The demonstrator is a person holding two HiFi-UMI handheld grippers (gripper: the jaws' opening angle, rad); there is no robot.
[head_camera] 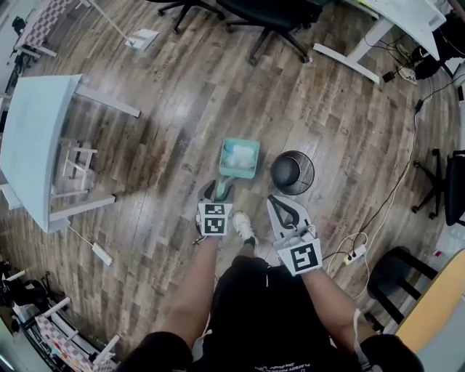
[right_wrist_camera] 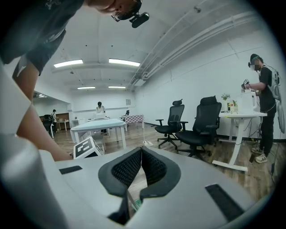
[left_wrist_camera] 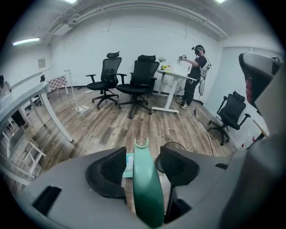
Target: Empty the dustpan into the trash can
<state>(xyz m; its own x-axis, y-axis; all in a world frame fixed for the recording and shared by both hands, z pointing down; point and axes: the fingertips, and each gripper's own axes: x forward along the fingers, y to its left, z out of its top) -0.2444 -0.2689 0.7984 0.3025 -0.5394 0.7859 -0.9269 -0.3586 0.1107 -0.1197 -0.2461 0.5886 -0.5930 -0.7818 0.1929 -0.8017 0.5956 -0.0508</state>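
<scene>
A teal dustpan (head_camera: 240, 158) lies on the wooden floor with white scraps in it, its green handle (head_camera: 223, 189) pointing back toward me. A round black trash can (head_camera: 292, 172) stands just right of it. My left gripper (head_camera: 219, 192) is open around the handle; in the left gripper view the handle (left_wrist_camera: 145, 183) runs up between the spread pads of the left gripper (left_wrist_camera: 142, 154) with gaps beside it. The can's rim (left_wrist_camera: 173, 144) shows behind the right pad. My right gripper (head_camera: 277, 204) hovers before the can, and in its own view the right gripper (right_wrist_camera: 141, 151) is shut and holds nothing.
A white table (head_camera: 36, 138) with a stool under it stands at the left. Office chairs (head_camera: 269, 14) and a desk leg (head_camera: 349, 58) are at the far side. Cables and a power strip (head_camera: 354, 254) lie at the right. My shoe (head_camera: 245, 227) is between the grippers.
</scene>
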